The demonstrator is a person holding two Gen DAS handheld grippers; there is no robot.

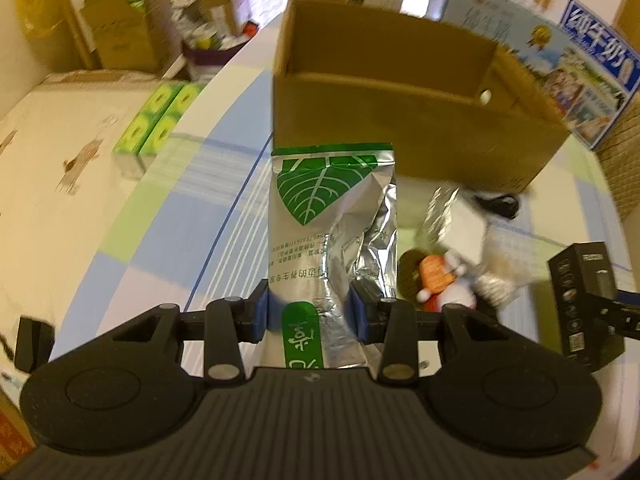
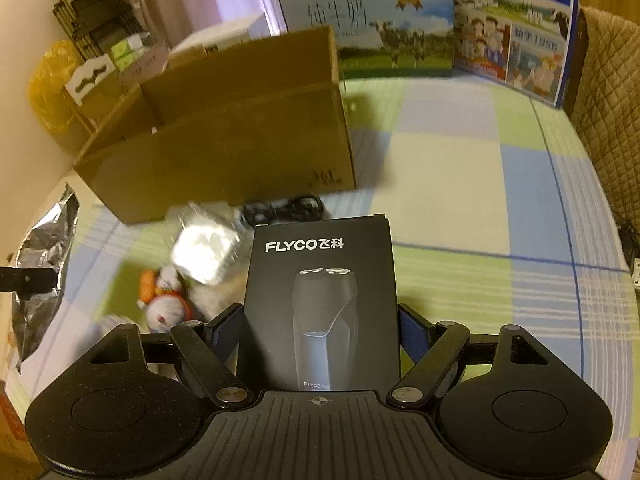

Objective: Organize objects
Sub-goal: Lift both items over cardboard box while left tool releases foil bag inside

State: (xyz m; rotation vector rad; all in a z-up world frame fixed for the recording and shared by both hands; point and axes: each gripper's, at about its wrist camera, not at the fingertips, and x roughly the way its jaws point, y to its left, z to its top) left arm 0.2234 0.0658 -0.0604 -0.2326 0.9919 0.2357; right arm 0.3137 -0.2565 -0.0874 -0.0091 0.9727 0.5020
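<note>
Silver foil marks the pouch (image 1: 332, 236), printed with a green leaf, which is pinched near its lower end between the blue pads (image 1: 262, 312) of the left gripper (image 1: 310, 314); the pouch stands upright toward 12 o'clock in the left wrist view. A black shaver box (image 2: 322, 300) is clamped between the pads of the right gripper (image 2: 320, 332), whose jaws are spread wide to fit its width. An open cardboard box (image 1: 400, 92) is seen at 12 to 1 o'clock of the pouch, on the checked tablecloth (image 1: 180, 216). At 3 o'clock of the pouch, a small orange-and-white toy (image 1: 444, 280) and a blurred clear-wrapped packet (image 1: 460, 224) lie on the cloth, with a black cord (image 2: 284, 208) beyond them, just in front of the cardboard box. Milk cartons (image 2: 368, 32) with cows printed on them are stood behind the cardboard box at 12 to 2 o'clock in the right wrist view. Green packs (image 1: 156, 128) are seen at 10 o'clock of the pouch.
</note>
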